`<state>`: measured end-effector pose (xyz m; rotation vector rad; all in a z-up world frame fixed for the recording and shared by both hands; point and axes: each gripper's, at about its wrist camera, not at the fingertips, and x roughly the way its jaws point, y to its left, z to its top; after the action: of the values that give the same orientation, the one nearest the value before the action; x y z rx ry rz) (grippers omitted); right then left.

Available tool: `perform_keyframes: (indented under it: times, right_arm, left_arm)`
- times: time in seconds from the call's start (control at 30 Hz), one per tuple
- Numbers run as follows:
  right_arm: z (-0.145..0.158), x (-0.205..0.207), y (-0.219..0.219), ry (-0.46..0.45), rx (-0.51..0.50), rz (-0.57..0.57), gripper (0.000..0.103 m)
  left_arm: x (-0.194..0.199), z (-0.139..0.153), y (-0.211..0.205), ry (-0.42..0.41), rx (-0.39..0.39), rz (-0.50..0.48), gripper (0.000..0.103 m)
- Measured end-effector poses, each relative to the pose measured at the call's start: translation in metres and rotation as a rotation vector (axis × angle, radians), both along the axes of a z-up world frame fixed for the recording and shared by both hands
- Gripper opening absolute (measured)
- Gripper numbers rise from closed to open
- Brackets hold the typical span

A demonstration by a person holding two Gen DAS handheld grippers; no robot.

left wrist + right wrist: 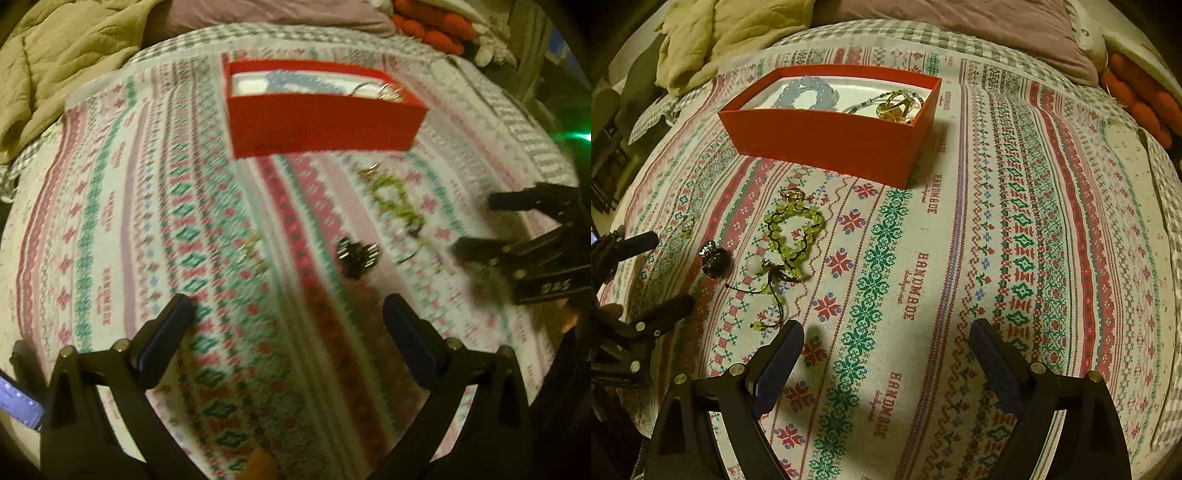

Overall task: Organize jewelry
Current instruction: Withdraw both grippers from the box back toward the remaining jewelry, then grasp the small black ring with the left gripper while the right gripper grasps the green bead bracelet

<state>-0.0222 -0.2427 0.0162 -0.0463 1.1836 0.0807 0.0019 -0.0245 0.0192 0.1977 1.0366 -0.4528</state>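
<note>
Hovering with both claws wide and empty, we judged the green bead bracelet (pixel 794 236) light, floppy and slippery, best pinched across its beaded loop.

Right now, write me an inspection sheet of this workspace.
Surface: patterned cloth spread over a bed.
Job's things: red box holds a pale blue bead bracelet and a gold piece; on the cloth lie a green bead bracelet, a dark bead item, a small gold ring and another small gold piece.
Clutter: nothing seen.
Grippers: left tool open, empty; right tool open, empty.
Cables: nothing seen.
Surroundings: olive quilt, mauve pillow, orange plush.
</note>
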Motion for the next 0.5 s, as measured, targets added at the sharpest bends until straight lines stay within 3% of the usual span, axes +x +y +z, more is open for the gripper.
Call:
perform_keyframes:
  times: [0.17, 0.37, 0.43, 0.5]
  right_arm:
    - [0.002, 0.003, 0.002, -0.004, 0.005, 0.007, 0.093]
    - [0.001, 0.006, 0.000, 0.010, 0.018, -0.004, 0.093]
    - [0.001, 0.008, -0.002, 0.010, 0.025, -0.011, 0.093]
    - [0.002, 0.011, -0.004, 0.010, 0.036, -0.017, 0.093]
  left_arm:
    - [0.002, 0.002, -0.016, 0.044, -0.084, -0.065, 0.098]
    - [0.008, -0.003, -0.028, 0.072, -0.108, -0.085, 0.070]
    - [0.011, -0.004, -0.031, 0.081, -0.118, -0.090, 0.052]
    - [0.013, -0.004, -0.034, 0.084, -0.118, -0.086, 0.042]
